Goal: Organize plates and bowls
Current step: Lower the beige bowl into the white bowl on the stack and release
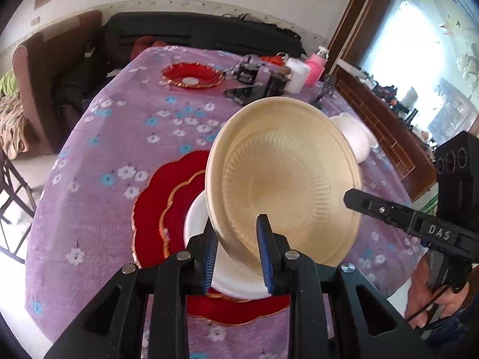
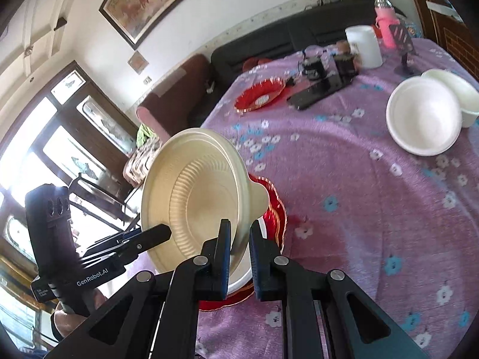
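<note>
A cream ribbed plate (image 1: 284, 179) (image 2: 194, 191) hangs tilted above the table, held by its rim from two sides. My left gripper (image 1: 238, 227) is shut on its near edge in the left wrist view. My right gripper (image 2: 240, 227) is shut on the opposite edge, and its finger (image 1: 353, 199) shows at the plate's right side. The left gripper's tip (image 2: 161, 233) shows at the plate's left. Under the plate lies a stack of red scalloped plates (image 1: 155, 209) (image 2: 277, 209) with a white plate (image 1: 194, 218) on top. Two white bowls (image 2: 423, 119) (image 1: 353, 134) stand further right.
A small red plate (image 1: 193, 76) (image 2: 260, 94) lies at the far side of the purple flowered tablecloth (image 1: 104, 155). Nearby are a phone (image 2: 314, 94), black devices, a white cup (image 2: 363, 46) and a pink bottle (image 2: 386, 24). A black sofa and a brown chair stand beyond the table.
</note>
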Demonstrator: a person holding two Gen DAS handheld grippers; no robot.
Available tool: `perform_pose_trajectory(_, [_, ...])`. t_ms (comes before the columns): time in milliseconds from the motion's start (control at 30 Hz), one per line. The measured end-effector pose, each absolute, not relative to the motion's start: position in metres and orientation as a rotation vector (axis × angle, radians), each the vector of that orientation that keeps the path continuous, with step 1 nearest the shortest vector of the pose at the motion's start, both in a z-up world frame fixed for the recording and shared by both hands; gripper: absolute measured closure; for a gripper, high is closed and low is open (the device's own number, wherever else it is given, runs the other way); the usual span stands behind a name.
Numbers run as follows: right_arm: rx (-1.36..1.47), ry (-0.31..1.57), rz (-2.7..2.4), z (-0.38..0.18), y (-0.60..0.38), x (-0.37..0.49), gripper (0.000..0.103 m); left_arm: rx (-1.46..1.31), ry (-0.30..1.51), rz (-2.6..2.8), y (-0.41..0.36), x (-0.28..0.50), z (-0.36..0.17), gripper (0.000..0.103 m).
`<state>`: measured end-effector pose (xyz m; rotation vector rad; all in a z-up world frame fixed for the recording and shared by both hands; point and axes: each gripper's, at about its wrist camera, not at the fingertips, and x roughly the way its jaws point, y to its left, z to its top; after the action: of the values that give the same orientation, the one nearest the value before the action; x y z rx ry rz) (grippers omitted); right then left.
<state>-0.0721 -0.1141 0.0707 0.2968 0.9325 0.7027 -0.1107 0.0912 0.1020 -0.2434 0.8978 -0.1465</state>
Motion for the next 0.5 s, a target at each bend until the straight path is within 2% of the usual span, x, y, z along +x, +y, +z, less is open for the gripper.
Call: perform_pose_trajectory(500, [0.266, 1.053, 0.699, 0.033, -0.09, -0.067, 0.09, -0.265, 0.965, -0.104, 0.11, -0.112, 0.066, 0.079])
